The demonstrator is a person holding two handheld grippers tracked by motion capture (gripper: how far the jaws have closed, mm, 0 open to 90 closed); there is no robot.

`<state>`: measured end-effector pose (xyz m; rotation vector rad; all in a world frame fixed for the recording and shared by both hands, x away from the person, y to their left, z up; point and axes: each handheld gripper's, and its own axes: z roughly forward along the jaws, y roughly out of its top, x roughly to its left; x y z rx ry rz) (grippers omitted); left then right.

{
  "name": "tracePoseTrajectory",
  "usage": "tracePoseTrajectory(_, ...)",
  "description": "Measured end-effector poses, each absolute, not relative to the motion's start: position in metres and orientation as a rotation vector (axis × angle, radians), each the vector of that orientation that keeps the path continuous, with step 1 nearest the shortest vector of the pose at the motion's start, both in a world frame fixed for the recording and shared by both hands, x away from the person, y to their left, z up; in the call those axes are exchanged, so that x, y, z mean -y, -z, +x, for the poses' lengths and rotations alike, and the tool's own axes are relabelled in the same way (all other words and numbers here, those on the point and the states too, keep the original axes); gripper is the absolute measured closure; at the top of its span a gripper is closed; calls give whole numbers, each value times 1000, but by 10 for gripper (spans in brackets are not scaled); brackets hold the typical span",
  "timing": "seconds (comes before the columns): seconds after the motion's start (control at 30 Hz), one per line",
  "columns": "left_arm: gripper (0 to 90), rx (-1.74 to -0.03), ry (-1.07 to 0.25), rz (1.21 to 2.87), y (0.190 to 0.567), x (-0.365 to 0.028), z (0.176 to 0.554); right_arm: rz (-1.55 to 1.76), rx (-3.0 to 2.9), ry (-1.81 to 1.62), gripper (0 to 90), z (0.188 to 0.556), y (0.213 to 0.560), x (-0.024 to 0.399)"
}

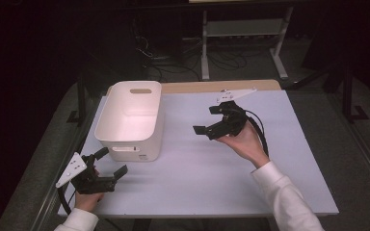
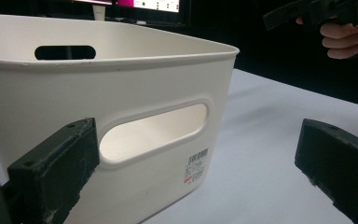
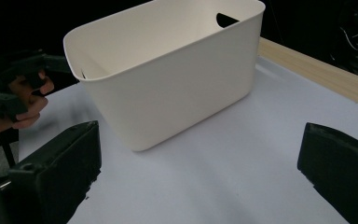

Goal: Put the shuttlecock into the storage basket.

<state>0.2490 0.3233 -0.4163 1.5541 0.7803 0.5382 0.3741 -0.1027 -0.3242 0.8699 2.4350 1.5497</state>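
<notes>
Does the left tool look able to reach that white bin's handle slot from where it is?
Probably yes: the left tool is open and faces the white bin, with bare table between them.

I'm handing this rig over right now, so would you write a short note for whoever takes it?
Left gripper: open, holding nothing, just in front of the white bin, jaws toward its near handle slot.
Right gripper: open, holding nothing, raised to the bin's right, aimed at it.
Bin: upright on the table, left of centre; what shows of its inside looks empty.
Done: nothing gripped yet.
Left: probably grasping the bin.
</notes>
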Motion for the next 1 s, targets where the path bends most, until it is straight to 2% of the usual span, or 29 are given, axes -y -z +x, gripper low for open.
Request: tracePoseTrajectory(1.0,0,-783,-533,1551,417,-323,249,893,-2384,-1592,0,350,354,151)
